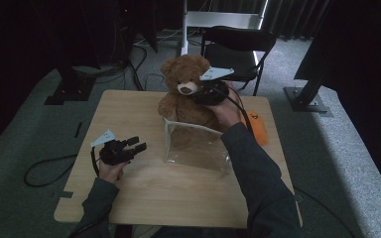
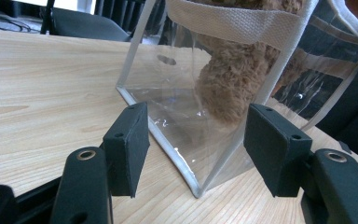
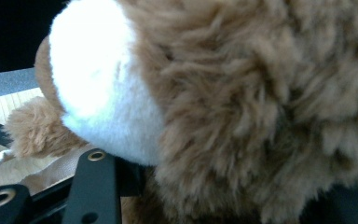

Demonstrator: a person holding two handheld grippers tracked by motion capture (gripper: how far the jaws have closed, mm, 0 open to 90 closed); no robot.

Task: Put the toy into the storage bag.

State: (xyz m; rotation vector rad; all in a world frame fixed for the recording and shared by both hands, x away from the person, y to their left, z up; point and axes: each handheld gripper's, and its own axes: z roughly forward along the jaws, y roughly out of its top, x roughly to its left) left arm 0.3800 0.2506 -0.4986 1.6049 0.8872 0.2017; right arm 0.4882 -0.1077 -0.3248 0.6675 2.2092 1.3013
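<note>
The soft, light teddy bear (image 1: 186, 91) stands half inside the floppy clear bag (image 1: 196, 146), the right gripper (image 1: 209, 94) apparently clamped at its yielding neck, while the left gripper (image 1: 129, 148) waits open beside the bag.

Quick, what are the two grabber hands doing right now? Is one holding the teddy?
Left gripper: open, holding nothing, jaws apart near the clear bag.
Right gripper: closed on the teddy bear, at its neck, lowering it into the bag.
</note>
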